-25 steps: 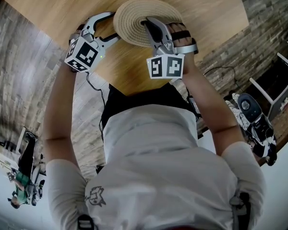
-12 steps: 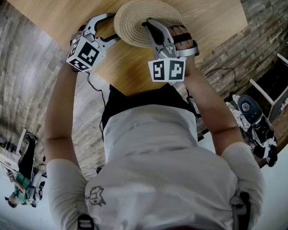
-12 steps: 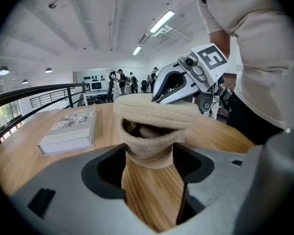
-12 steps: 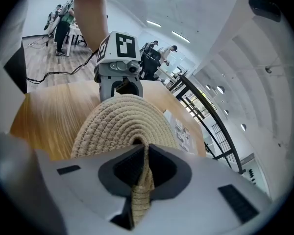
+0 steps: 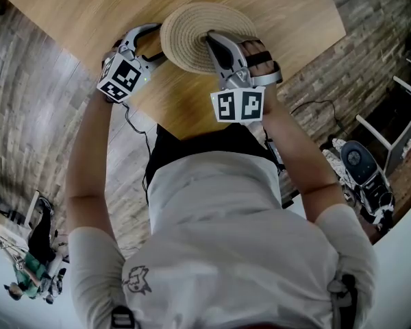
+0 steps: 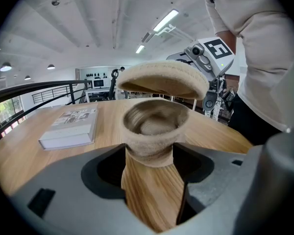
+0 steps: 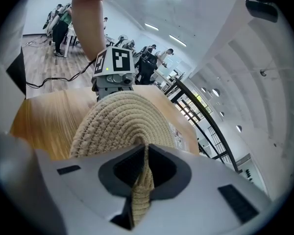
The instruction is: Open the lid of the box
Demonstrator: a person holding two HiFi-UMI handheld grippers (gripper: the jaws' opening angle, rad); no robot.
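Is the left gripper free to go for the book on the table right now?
Probably not: the left gripper is shut on the basket. Bare table leads to the book, once it lets go.

A big open-plan lab space: ceiling strip lights (image 6: 165, 20), black mezzanine railing (image 6: 34, 88), wooden table (image 6: 220, 136), people (image 7: 61, 23) standing by equipment.

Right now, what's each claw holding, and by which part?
Right claw, jaws just closing: the round woven rope lid, by its central tab. Left claw: the beige woven box, around its base.
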